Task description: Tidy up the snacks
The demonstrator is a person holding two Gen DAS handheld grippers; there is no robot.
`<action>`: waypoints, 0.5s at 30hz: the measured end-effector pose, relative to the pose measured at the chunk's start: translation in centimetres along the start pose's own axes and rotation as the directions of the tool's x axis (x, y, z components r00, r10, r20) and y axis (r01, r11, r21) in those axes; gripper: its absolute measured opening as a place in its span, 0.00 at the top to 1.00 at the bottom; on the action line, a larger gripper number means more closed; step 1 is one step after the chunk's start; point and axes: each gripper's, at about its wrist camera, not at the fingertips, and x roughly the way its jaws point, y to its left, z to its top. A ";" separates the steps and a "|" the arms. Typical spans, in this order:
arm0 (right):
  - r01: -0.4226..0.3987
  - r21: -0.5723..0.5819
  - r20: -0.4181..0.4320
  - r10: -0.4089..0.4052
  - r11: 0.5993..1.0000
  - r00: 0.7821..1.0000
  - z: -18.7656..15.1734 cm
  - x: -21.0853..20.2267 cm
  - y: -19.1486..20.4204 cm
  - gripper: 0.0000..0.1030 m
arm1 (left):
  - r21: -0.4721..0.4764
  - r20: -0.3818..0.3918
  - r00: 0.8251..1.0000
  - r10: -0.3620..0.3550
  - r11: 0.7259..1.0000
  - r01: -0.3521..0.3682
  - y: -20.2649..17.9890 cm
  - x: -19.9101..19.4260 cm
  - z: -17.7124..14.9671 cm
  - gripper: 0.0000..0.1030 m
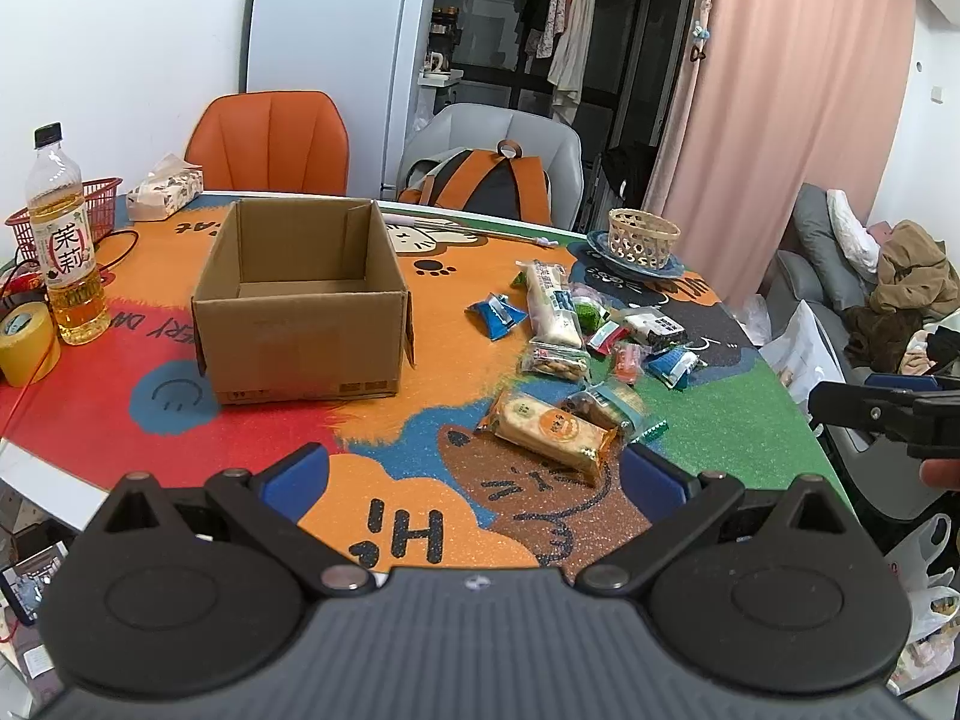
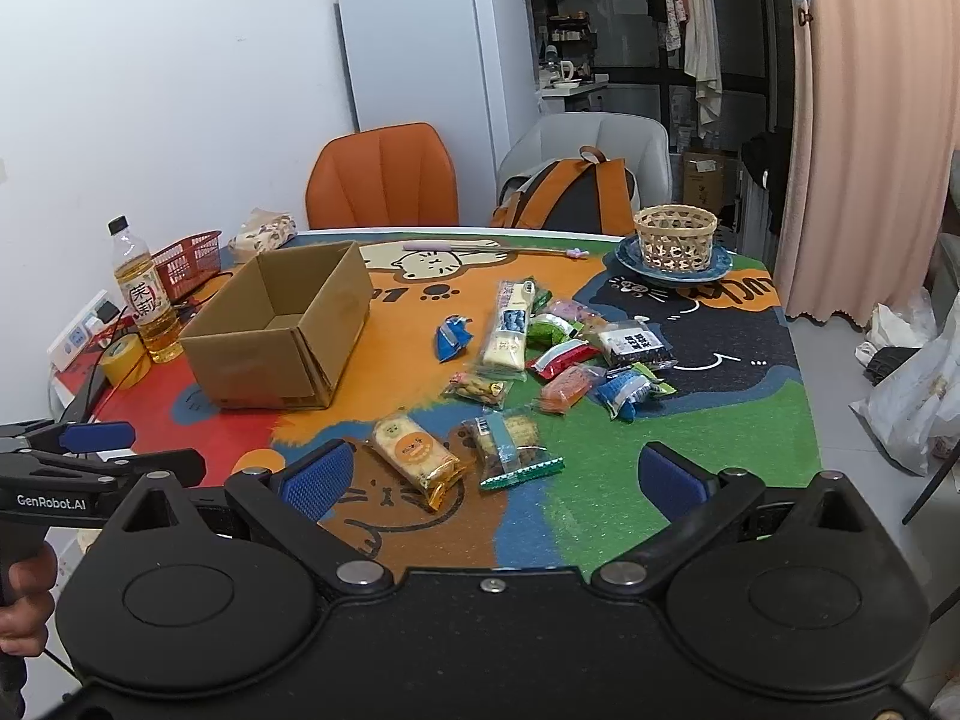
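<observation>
While both tools hover at the near edge of the bench (image 1: 90, 420), the left hand-held gripper (image 1: 474, 477) has its blue pads spread wide with nothing between them, and the right hand-held gripper (image 2: 489, 474) is likewise wide apart and empty. An open cardboard box (image 1: 303, 300), with nothing visible inside, stands on the left part of the patterned mat. To its right the snacks (image 2: 540, 354) lie scattered in a loose cluster; nearest the pads are an orange-labelled cake pack (image 1: 555, 429) and, just beside it, a clear cookie pack (image 2: 510, 441). A tea bottle (image 1: 63, 240) and a yellow tape roll (image 1: 24, 336) stand left of the box, and a woven basket (image 2: 675, 237) sits on a blue plate (image 2: 627, 258) at the far right
</observation>
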 end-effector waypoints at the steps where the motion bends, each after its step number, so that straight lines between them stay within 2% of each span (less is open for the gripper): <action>1: -0.001 0.002 -0.001 0.001 1.000 1.000 0.0 0.0 0.0 0.00 | -0.001 0.000 1.000 0.001 1.000 -0.001 0.0 0.0 0.0 0.01; 7: -0.027 0.008 0.006 0.027 1.000 1.000 0.1 -0.3 0.0 0.00 | -0.003 0.002 1.000 0.001 1.000 -0.001 0.2 -0.1 0.0 0.01; 15: -0.010 0.009 0.005 0.010 1.000 1.000 0.1 -0.1 0.0 0.00 | -0.005 0.002 1.000 -0.001 1.000 0.001 0.3 -0.1 0.0 0.01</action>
